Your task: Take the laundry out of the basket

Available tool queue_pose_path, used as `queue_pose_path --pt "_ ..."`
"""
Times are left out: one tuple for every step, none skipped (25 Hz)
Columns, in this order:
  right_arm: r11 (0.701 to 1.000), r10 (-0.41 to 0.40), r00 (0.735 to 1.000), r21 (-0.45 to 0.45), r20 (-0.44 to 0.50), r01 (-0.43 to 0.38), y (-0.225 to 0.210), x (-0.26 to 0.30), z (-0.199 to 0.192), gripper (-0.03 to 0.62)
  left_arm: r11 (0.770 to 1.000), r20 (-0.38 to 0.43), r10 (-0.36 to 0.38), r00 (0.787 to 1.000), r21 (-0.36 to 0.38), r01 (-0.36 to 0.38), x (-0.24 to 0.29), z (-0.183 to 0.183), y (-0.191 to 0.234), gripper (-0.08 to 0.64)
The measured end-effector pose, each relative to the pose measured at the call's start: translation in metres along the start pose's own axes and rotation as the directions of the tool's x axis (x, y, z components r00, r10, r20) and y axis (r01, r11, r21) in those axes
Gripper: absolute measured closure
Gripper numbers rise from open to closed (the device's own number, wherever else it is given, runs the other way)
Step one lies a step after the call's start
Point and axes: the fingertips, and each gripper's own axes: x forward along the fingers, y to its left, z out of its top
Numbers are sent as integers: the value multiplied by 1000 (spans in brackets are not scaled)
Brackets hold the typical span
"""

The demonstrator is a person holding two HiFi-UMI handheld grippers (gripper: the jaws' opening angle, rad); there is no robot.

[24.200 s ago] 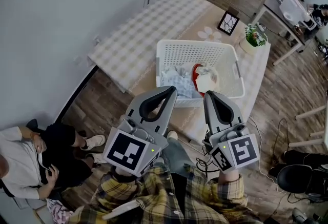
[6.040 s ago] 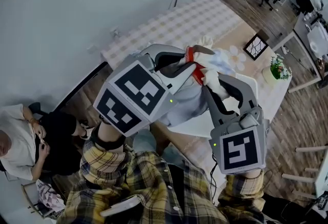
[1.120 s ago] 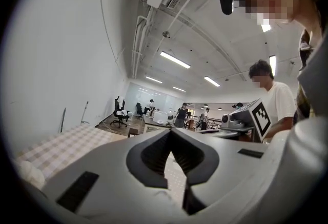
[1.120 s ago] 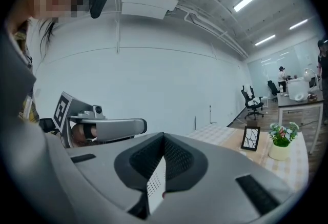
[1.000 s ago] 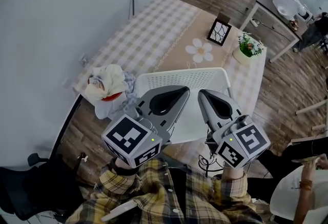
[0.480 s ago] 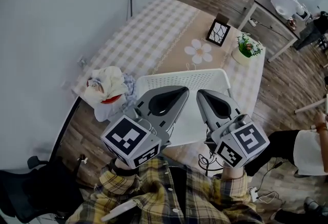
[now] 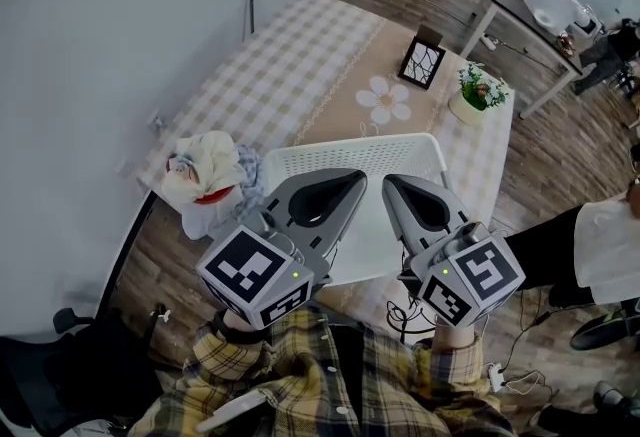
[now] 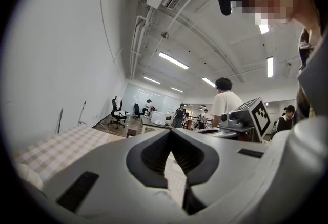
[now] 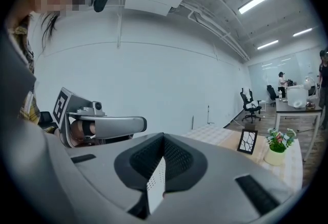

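The white laundry basket [image 7: 352, 156] stands on the checked table [image 7: 290, 55], and what shows of its inside is bare. A bundle of laundry [image 7: 206, 172], cream, light blue and red, lies on the table's near left corner, outside the basket. My left gripper [image 7: 345, 187] and right gripper [image 7: 394, 189] hang side by side above the basket's near half, both shut and empty. In the left gripper view the jaws [image 8: 171, 135] meet with nothing between them. The right gripper view shows its jaws [image 9: 163, 140] closed too, pointing level across the room.
A framed picture [image 7: 420, 62], a potted plant [image 7: 474, 89] and a flower-shaped mat [image 7: 386, 103] sit on the table beyond the basket. A person [image 7: 598, 247] stands at the right edge. Cables lie on the wood floor [image 7: 560, 175] near my feet. A dark chair [image 7: 60, 375] is at lower left.
Earlier the laundry lay in the basket, then was lifted out; now it rests on the table corner. Over the last second both grippers stayed put and the person at right moved up the frame.
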Motion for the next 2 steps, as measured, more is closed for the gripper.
queue_pose_path --pt "1000 -1 1000 1 0 1 0 -1 0 598 1000 -1 1 1000 -1 -1 0 -1 -1 549" --pt "1000 -1 1000 1 0 1 -1 -2 -1 598 1000 -2 2 1000 -2 -2 0 -1 -1 549"
